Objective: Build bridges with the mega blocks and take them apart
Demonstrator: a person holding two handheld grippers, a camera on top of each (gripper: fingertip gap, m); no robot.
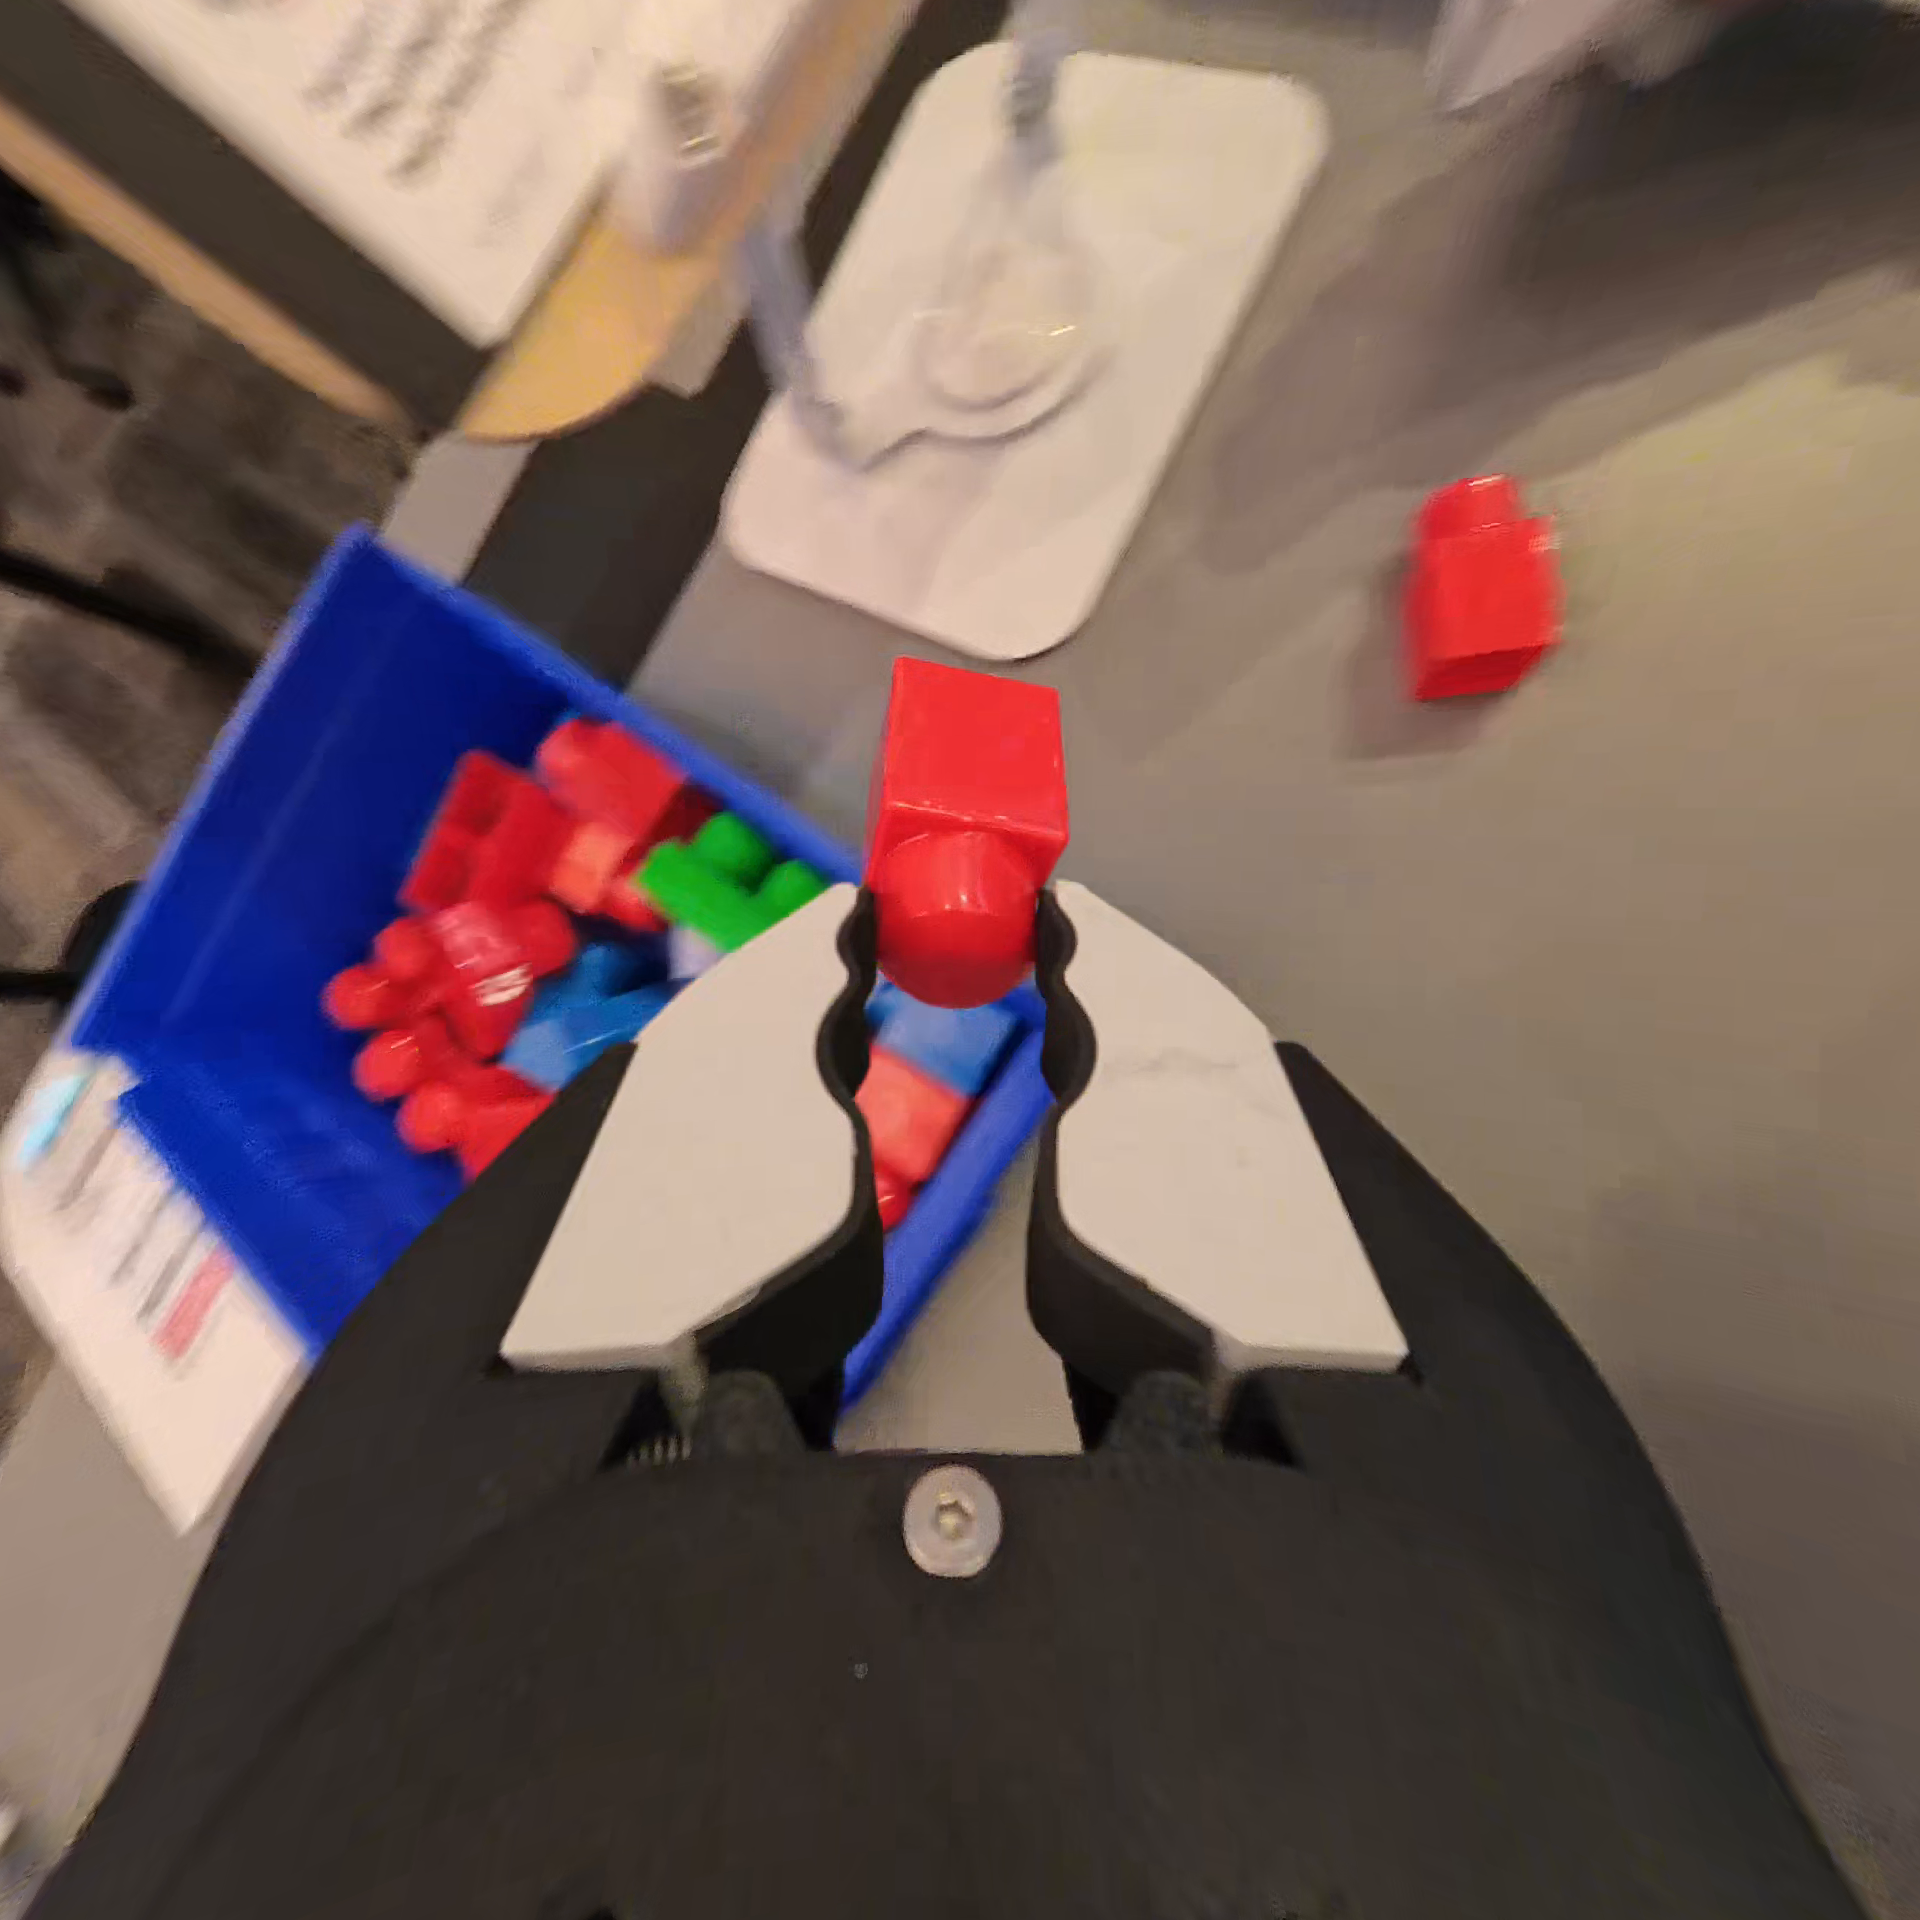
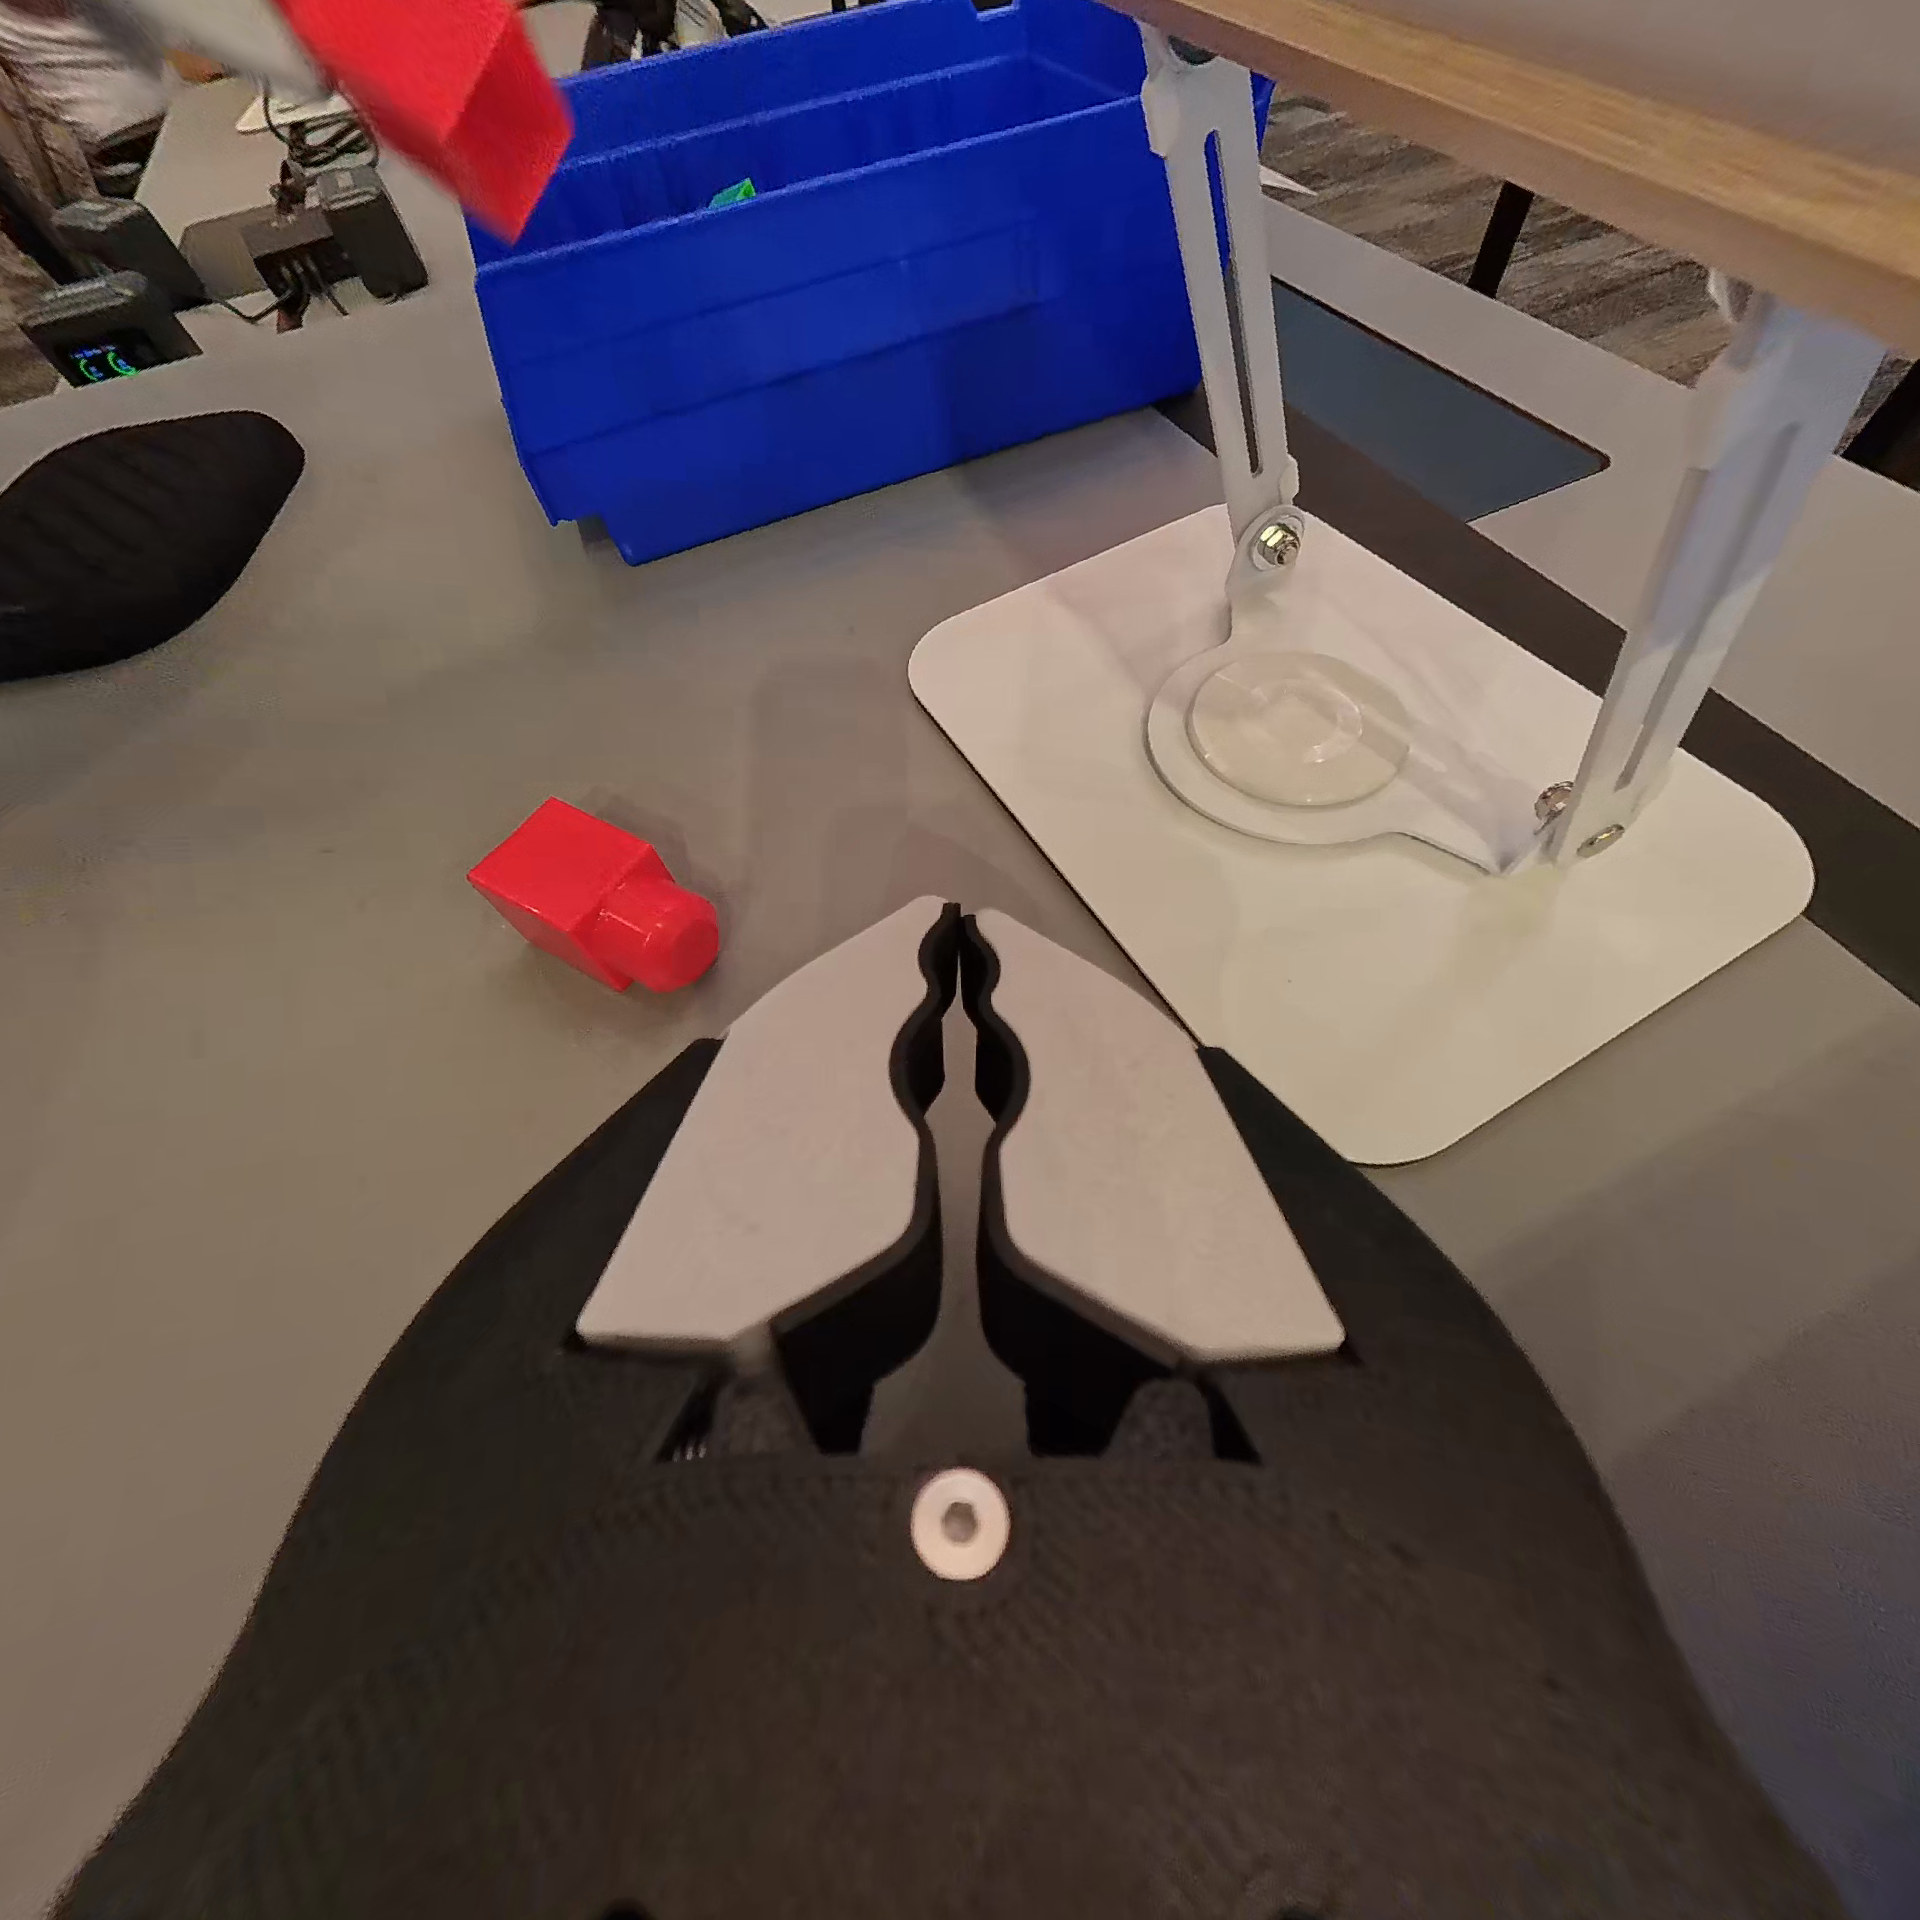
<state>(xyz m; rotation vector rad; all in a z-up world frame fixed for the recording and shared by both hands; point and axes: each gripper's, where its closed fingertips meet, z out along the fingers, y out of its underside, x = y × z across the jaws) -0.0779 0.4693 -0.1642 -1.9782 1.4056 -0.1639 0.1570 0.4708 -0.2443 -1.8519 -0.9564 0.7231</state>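
- Left claw (image 1: 954, 940) grips a red block (image 1: 971, 769) by its round stud, a pad pressed on each side; the block's square body points away toward 12 o'clock, long axis in line with the fingers.
- Right claw (image 2: 958, 920) is closed with nothing between its tips, low over the grey desk (image 2: 312, 1039).
- Second red block (image 2: 592, 909) lies on its side on the desk, just beside the right claw at about 10 o'clock, stud pointing toward 4 o'clock. From the left claw it lies well apart at 2 o'clock (image 1: 1481, 587).
- Judgement: the right claw is much the nearer to this loose block. To pair the two blocks, the held one has to travel toward 2 o'clock, and the lying one probably needs standing up first.
- Blue bin (image 1: 312, 831) sits under and to 9 o'clock of the left claw, holding red, green and blue blocks.
- White stand base (image 2: 1351, 987) lies at 1 o'clock of the right claw.
- Only the left view looks down into the bin's contents, though blurred. Only the right view shows the bin's outer wall (image 2: 831, 364), the stand's legs, and the held block high at 11 o'clock (image 2: 447, 94).
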